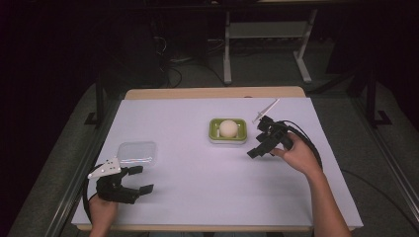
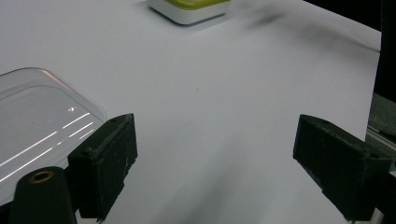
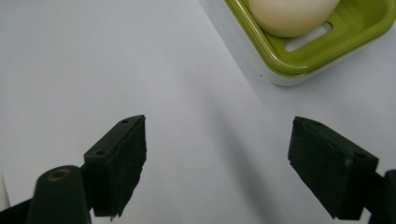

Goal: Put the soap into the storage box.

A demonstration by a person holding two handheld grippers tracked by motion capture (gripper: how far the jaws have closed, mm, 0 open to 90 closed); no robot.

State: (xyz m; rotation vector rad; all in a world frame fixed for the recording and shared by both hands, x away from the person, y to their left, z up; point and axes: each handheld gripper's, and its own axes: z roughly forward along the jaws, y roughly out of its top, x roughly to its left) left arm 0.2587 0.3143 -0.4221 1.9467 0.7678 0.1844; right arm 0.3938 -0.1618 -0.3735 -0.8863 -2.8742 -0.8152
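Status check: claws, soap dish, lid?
Left claw open beside clear plastic lid. Right claw open near green soap dish holding cream soap. Nothing between.

Bright table, dark surroundings, soft shadows

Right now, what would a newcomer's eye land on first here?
The green soap dish with a pale round soap in it, at the middle of the white table. Just right of it the right gripper hangs with jaws open and empty. Near the left edge lies a clear plastic lid, with the open left gripper just in front of it.
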